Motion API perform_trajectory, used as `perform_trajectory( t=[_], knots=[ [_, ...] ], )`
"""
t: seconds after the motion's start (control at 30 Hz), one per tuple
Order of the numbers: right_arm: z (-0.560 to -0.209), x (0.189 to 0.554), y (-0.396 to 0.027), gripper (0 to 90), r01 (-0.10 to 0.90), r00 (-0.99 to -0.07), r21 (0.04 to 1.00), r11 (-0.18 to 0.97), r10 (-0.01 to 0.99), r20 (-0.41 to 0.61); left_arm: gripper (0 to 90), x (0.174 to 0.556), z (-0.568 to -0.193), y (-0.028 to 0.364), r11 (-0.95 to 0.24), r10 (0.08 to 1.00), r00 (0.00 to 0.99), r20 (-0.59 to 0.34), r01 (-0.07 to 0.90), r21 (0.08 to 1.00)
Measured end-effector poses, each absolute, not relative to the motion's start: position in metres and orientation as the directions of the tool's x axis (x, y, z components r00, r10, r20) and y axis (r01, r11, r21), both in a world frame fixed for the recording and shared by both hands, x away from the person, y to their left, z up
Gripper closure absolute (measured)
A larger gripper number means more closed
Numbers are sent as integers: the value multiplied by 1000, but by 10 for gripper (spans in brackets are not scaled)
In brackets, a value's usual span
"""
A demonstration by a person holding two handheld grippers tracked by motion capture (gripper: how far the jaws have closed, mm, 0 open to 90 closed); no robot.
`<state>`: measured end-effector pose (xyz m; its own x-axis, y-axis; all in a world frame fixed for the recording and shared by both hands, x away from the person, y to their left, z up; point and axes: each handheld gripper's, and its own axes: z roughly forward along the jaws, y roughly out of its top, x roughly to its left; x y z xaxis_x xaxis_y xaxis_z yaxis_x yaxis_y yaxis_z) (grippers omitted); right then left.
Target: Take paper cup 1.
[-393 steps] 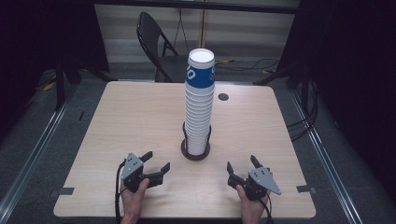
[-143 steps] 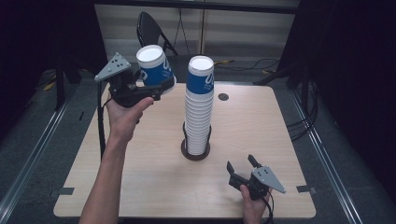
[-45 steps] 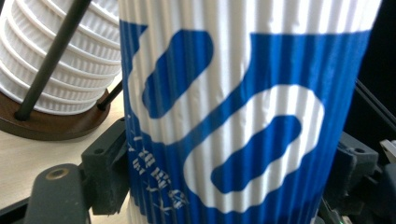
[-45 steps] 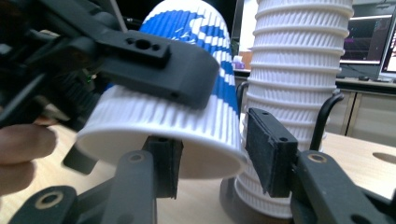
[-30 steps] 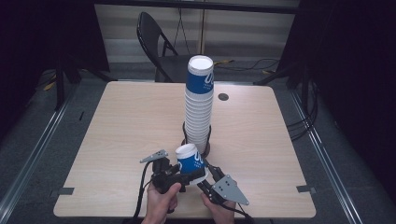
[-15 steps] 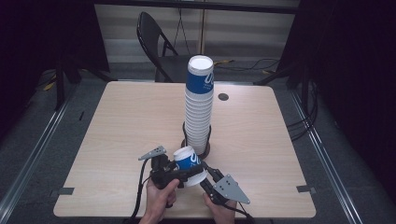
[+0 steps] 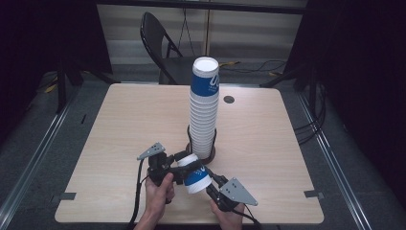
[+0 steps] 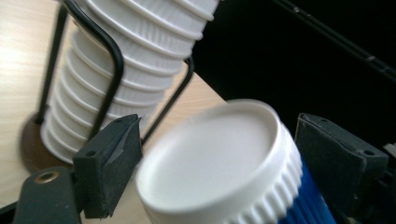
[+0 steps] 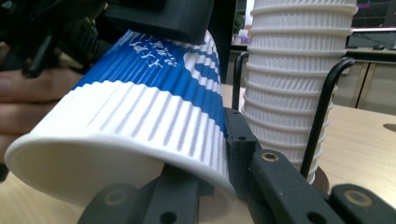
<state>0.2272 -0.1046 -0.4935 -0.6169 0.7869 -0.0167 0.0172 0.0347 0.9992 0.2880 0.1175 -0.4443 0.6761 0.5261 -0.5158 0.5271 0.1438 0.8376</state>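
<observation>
The left hand-held gripper (image 8: 224, 163) straddles a cup's white base (image 8: 215, 158), near the racked cup stack (image 8: 126, 60).

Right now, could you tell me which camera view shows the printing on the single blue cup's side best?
The right gripper view: the cup lies tilted there with its ribbed blue wall and white lettering close up. The left gripper view shows mostly its white base between the jaws. The high view shows the cup small, the print unreadable.

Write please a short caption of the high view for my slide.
Two handheld grippers, left gripper and right gripper, meet on a tilted blue-and-white paper cup before the cup stack.
</observation>
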Motion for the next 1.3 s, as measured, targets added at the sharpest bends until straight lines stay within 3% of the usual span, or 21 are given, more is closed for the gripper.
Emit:
perform_trajectory(
  t=[0.53, 0.67, 0.73, 1.07, 1.3],
  knots=[
    [-493, 228, -118, 845, 138, -621, 983, 122, 784, -10, 155, 291, -442, 128, 52, 573, 736, -360, 405, 913],
    [-491, 228, -122, 846, 168, -616, 976, 137, 788, -5, 156, 288, -442, 130, 22, 597, 750, -286, 341, 940],
    [-490, 229, -124, 846, 182, -615, 972, 146, 789, -3, 155, 285, -441, 131, -21, 645, 737, -203, 282, 959],
    [-485, 234, -129, 845, 258, -640, 940, 223, 768, -6, 164, 282, -445, 136, -92, 629, 759, -165, 284, 955],
    [-478, 239, -138, 845, 304, -642, 920, 246, 767, 7, 161, 276, -449, 141, -154, 566, 821, -74, 194, 969]
  ],
)
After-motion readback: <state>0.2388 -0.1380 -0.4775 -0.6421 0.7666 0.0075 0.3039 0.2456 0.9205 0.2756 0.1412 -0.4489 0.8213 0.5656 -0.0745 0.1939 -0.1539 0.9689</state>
